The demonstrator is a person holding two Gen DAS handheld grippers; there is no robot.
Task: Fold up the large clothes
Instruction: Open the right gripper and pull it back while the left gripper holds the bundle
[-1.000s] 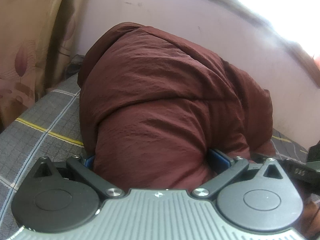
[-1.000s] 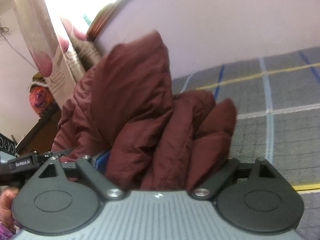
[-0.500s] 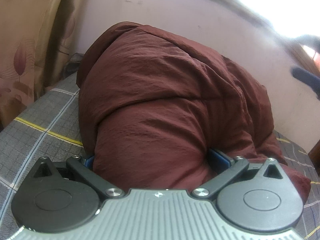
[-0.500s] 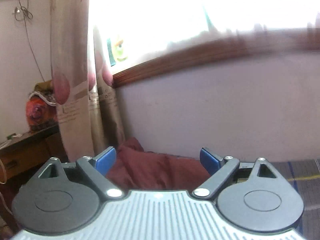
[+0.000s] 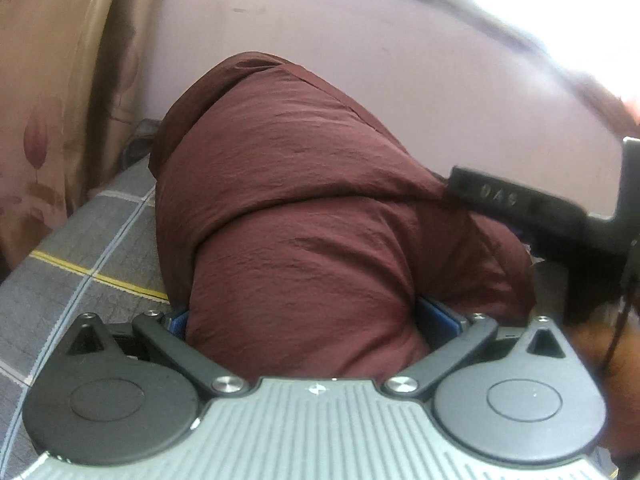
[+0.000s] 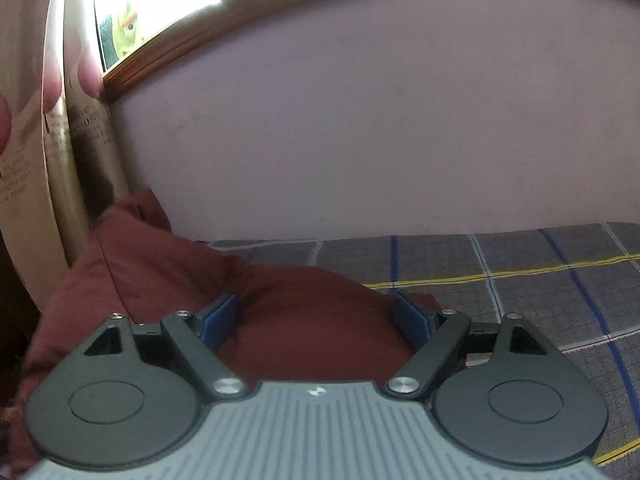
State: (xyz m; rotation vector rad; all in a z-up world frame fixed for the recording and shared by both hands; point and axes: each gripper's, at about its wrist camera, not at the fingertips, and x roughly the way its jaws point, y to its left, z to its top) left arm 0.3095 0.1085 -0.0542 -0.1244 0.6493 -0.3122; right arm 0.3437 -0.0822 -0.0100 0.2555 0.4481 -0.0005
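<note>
Left wrist view: maroon padded garment bunched in a thick mound on the checked grey bedcover, back of the mound near the wall. Left gripper spread wide with a fat fold filling the gap and bulging past both blue pads; reads as a pinch on the fold. Right gripper sits over the mound's near end, jaws wide and closing; cloth lies between the pads but is not visibly pressed. Step in hand, by my reading: re-grasping for another fold, the bundle part folded. Next move needs the right pads seated on one clean edge, not loose bulk. Room: open bedcover to the right in the right wrist view; curtain and wall crowd the left and far sides. Right gripper body also shows at the left view's right margin.
</note>
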